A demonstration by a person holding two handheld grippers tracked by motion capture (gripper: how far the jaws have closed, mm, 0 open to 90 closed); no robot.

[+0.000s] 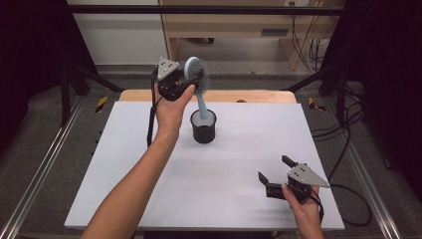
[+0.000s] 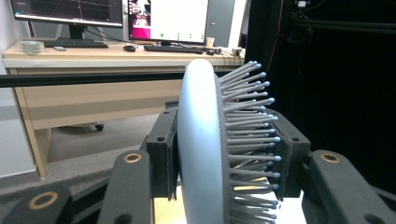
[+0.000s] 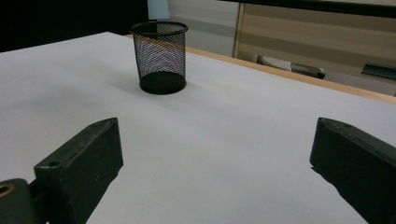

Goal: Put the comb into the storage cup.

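One hairbrush (image 1: 195,74), pale blue with grey bristles, sits at about 12 o'clock on the bench (image 1: 149,189). One black mesh cup (image 1: 204,126) stands just below it, also toward 12 o'clock. There are two tools: the left tool (image 1: 191,79) at 11 o'clock and the right tool (image 1: 271,174) at 5 o'clock. One white bench carries them. Beyond it, the left gripper view shows two monitors (image 2: 168,18) on one desk (image 2: 93,51).

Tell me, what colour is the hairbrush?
The hairbrush is light blue with grey bristles; the left gripper view shows it best.
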